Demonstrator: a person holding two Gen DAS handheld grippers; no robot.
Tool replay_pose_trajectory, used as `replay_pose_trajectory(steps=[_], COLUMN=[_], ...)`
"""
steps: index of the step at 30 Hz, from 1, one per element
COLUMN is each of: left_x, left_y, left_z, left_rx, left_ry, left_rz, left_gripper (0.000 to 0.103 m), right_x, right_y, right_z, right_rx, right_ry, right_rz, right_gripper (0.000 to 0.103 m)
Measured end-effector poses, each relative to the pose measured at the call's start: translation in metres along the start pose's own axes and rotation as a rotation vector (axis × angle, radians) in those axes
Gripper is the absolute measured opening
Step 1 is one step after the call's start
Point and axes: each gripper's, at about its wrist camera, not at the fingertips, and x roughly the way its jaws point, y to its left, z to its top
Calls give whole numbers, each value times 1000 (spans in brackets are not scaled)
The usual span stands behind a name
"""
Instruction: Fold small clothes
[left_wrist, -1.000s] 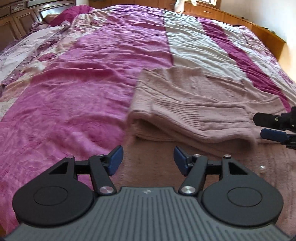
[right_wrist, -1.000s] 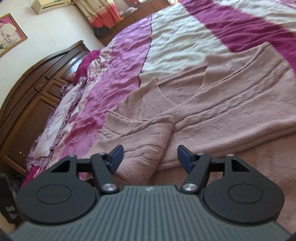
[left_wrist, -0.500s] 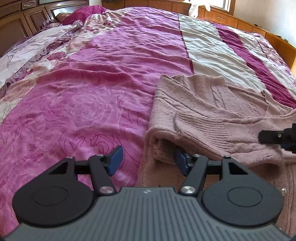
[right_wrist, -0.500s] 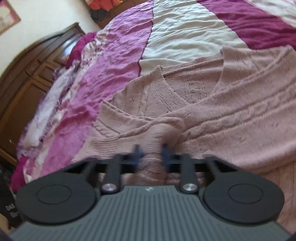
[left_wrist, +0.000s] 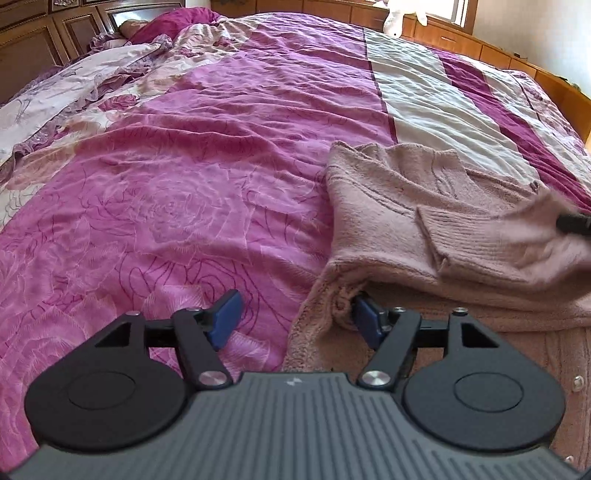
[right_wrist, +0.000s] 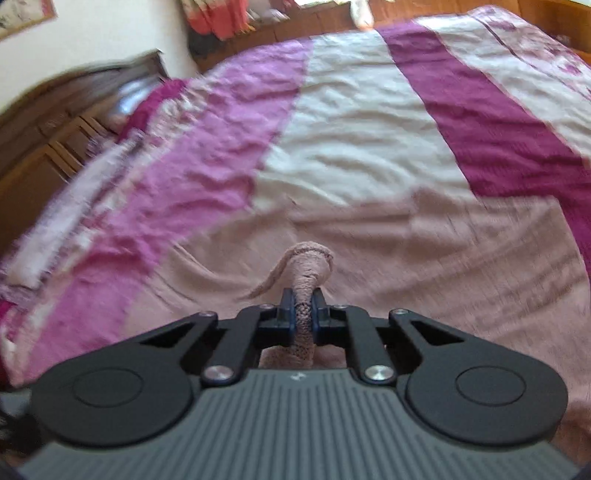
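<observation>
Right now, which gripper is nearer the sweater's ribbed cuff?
Right. The right gripper is shut on the ribbed cuff, lifting it. The left gripper is open at the pink sweater's near folded edge, away from the cuff.

Striped pink bedspread (left_wrist: 221, 155), wooden headboard (left_wrist: 44, 44)

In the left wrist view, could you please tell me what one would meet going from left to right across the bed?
Floral quilt → pink rose-patterned bedspread → folded pink sweater → tip of the right tool at the frame's edge.
</observation>
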Motion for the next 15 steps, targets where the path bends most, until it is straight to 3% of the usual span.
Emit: replay_pose_trajectory(steps=[4,7,9,12,14,15], left_x=[0,1,1,0,-1,-1], left_y=[-1,-1,0,0,-1,-1], left_z=[-1,0,0,1,1,2], left_rx=[6,12,8,5,8,10], left_ry=[1,3,3,6,7,9], left_rz=[0,4,6,9,11,12], left_gripper=[74,76,76,77,77,77], right_x=[13,3,-9,-28,-35,-35], right_y=[-15,-6,2,18,31,37], right_z=[-18,-14,-12,-12,-13,-13], right_rx=[34,-13,-58,-113,-145,-160], right_ry=[24,20,-12,-62,-74,-71], right_rz=[-16,-47,-58,-24,16,39], right_gripper=[15,28,30,35,47,48])
